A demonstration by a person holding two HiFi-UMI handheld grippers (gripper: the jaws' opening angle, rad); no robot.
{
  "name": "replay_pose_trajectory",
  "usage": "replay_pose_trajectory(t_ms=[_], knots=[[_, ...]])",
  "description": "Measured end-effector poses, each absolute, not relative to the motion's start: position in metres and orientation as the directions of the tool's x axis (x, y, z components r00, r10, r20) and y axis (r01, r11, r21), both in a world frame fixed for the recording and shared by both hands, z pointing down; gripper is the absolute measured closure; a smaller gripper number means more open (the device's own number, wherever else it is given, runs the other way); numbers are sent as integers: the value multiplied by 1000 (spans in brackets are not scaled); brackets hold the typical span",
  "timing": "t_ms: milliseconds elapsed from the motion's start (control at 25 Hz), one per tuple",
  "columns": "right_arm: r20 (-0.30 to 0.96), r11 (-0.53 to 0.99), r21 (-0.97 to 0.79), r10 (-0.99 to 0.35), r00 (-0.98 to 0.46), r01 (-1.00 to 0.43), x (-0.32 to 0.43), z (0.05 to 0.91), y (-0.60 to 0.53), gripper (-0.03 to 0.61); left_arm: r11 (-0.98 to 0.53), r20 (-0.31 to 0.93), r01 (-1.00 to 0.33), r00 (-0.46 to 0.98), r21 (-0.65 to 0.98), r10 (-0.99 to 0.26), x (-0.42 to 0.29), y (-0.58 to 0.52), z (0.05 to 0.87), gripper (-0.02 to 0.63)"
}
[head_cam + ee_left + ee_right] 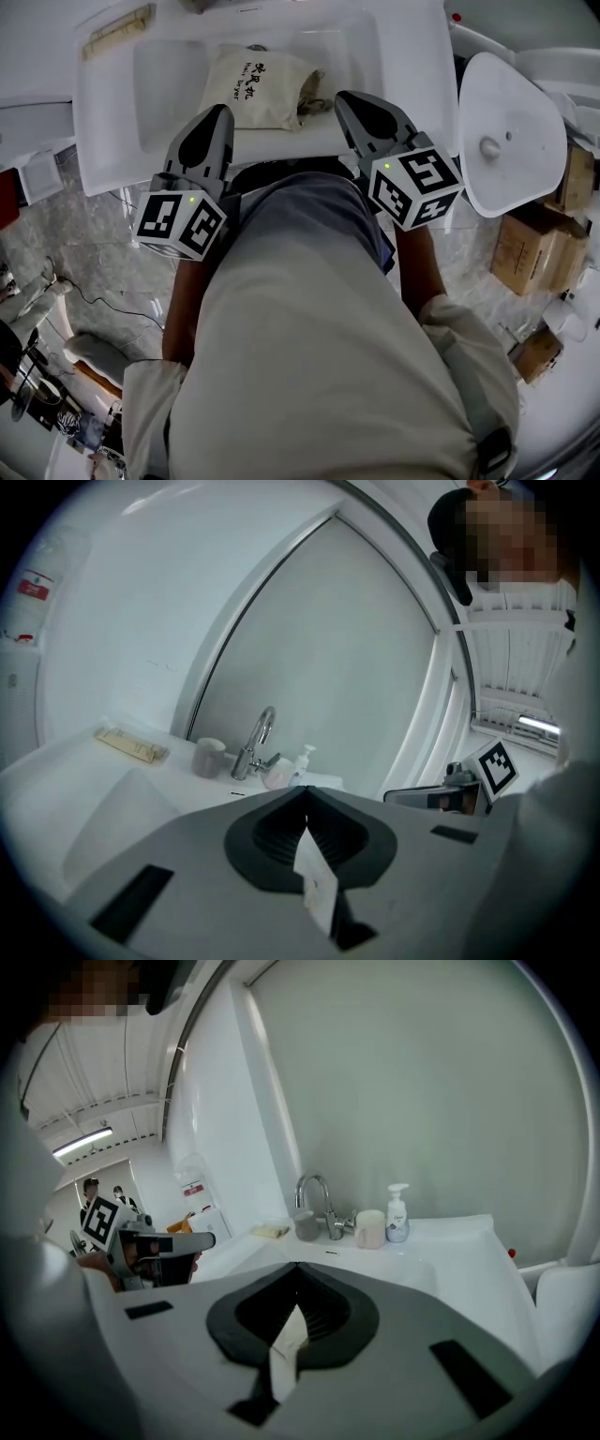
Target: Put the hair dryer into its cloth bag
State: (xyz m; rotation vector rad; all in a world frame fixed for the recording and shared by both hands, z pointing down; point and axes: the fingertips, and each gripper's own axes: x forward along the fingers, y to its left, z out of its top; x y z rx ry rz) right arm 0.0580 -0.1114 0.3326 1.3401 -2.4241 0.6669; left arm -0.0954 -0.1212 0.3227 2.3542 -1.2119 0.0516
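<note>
While the left gripper (221, 114) and right gripper (344, 99) are hovering closed and empty, the cloth bag (255, 90) is lying in the sink (105, 141). Its dark print is reading "Hair Dryer" beside Chinese characters.

A pale beige shirt (319, 375) with short sleeves (148, 389) fills the head view from centre to 6 o'clock. Blue-grey cloth (309, 211) shows toward 12. The left gripper (221, 112) and right gripper (345, 98) are grey tapered shells with black teardrop insets. Each carries a black-and-white marker cube (180, 223) with a small green light (191, 199).
</note>
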Motion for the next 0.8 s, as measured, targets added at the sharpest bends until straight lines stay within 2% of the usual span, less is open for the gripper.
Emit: replay_pose_trajectory(t_ms=[280,480,800], knots=[[516,479,-170,-701,-492,-861,55,340,-104,569,-486,285,-789,597,375,-750,-91,-113,329,606],[533,439,-147,-719,-445,-886,53,343,-101,569,-452,299,-821,555,350,-776,-100,-113,331,606],[545,394,-163,-728,-416,-904,52,343,-94,569,-428,352,-841,530,329,-771,-102,-110,339,606]])
